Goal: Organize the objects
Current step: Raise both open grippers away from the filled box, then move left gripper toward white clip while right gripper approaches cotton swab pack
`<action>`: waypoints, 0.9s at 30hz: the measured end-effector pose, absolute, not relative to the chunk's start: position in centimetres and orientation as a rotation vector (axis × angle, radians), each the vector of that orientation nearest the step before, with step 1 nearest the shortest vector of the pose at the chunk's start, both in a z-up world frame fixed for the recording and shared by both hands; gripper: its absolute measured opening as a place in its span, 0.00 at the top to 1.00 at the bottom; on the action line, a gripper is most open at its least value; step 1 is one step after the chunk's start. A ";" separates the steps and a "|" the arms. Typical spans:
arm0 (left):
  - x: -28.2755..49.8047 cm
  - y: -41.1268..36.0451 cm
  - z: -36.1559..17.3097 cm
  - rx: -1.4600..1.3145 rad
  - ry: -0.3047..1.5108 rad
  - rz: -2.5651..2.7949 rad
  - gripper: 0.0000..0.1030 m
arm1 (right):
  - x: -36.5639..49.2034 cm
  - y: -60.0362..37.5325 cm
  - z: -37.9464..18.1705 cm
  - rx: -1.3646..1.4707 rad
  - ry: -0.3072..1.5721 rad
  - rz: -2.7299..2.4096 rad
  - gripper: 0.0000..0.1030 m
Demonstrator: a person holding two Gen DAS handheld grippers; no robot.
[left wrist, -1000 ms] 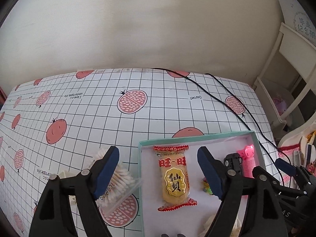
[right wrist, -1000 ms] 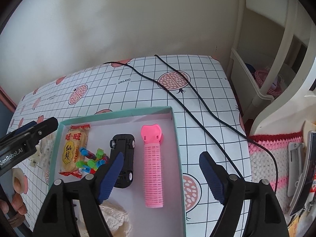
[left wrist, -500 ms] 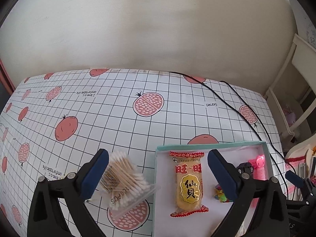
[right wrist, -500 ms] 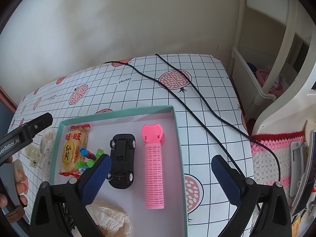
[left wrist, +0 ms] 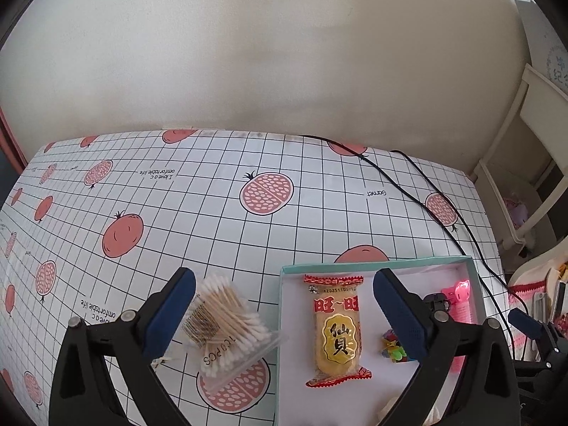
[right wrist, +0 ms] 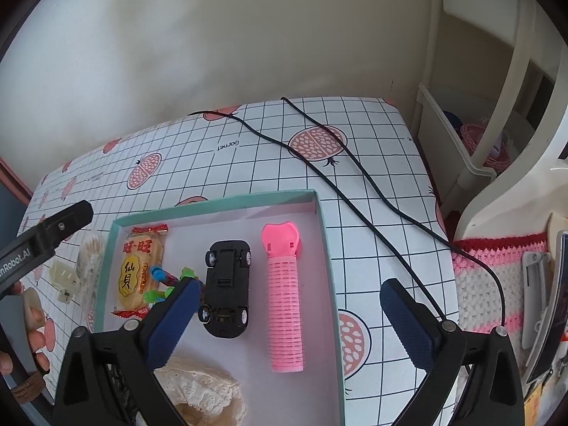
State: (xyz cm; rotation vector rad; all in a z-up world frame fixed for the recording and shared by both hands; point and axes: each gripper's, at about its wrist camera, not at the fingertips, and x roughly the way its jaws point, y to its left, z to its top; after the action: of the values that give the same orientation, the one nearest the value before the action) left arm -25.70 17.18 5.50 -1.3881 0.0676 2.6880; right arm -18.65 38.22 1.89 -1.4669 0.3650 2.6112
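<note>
Pomegranate-print oilcloth covers the table [left wrist: 220, 220], pale wall behind, and both tools hang above it with nothing in them. Left hand-held gripper [left wrist: 284, 305] is spread wide, empty, straddling the gap between the cotton swab box [left wrist: 227, 330] and the teal tray [left wrist: 372, 262]. Right hand-held gripper [right wrist: 287, 316] is spread wide too, hovering over the tray's near half.

Inside the tray already: a yellow rice cracker packet [left wrist: 337, 326], a black toy car [right wrist: 227, 289] on its roof, a pink hair roller [right wrist: 285, 305], a cluster of coloured pegs [right wrist: 167, 280] and some cream lace fabric [right wrist: 202, 394] at the near edge. The swabs lie outside, just beside the tray's left wall, so that looks like the next pickup for the left side. Best approach, I'd judge: shift left, centre on the clear box, close across its short sides and lift level, since that lid looks loose and tilted.

Watch the tray wall, tight against the box. A small cream plug [right wrist: 64, 278] also waits out left, and a black cable [right wrist: 355, 174] trails past the tray's right side.
</note>
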 end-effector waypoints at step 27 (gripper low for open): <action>-21.7 4.9 10.6 -1.473 -0.172 2.793 0.02 | -14.8 31.7 8.0 -1.190 0.618 2.606 0.00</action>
State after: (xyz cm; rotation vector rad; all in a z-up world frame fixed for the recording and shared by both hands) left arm -21.70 4.85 10.59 -1.4730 -0.1717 2.7932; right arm -14.80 31.68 8.02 -1.1896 0.6180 2.6064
